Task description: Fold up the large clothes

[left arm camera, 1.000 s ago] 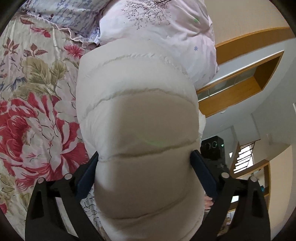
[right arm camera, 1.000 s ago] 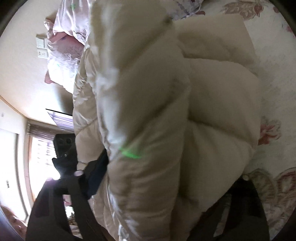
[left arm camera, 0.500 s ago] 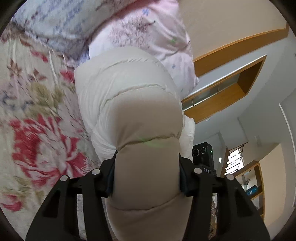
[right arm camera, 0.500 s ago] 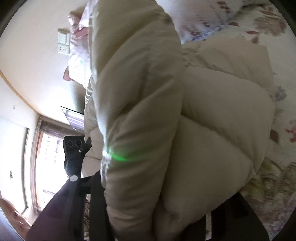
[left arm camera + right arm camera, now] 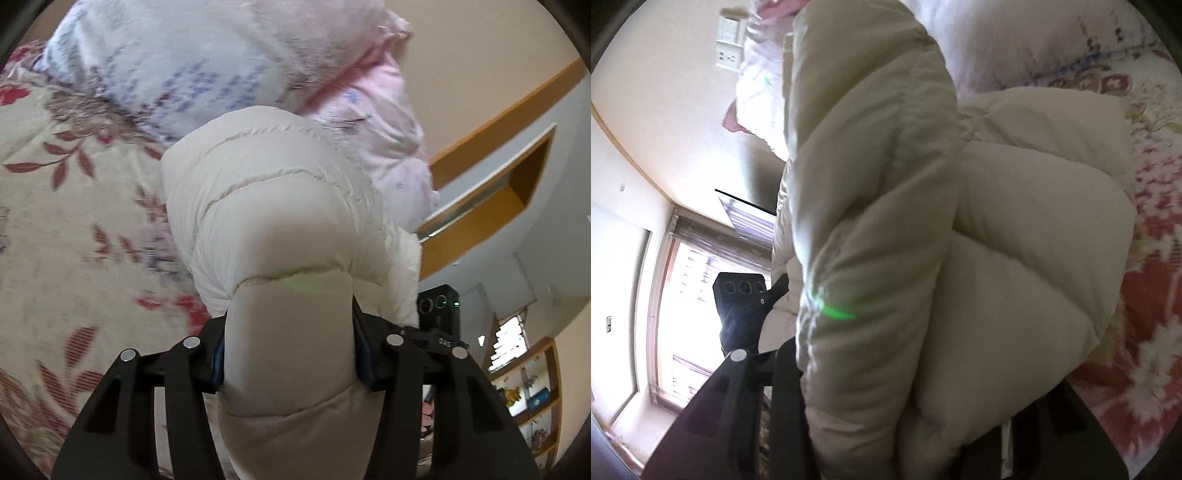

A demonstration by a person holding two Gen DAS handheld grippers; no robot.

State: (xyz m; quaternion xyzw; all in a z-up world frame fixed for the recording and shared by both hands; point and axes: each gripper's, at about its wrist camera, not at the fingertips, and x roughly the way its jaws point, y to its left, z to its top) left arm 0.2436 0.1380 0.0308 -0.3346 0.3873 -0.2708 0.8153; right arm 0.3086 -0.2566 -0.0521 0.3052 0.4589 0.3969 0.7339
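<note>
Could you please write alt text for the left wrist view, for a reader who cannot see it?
The left gripper, its black jaws shut on a padded tube of a cream quilted puffer jacket, holds it above a floral bedspread. A blue-and-white pillow and a pink pillow lie beyond the jacket, with wooden wall trim to the right.

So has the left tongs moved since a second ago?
Yes. The left tongs, shut on the puffy cream quilted jacket, swung toward the pale blue-patterned pillow, which now fills the top of its view.
</note>
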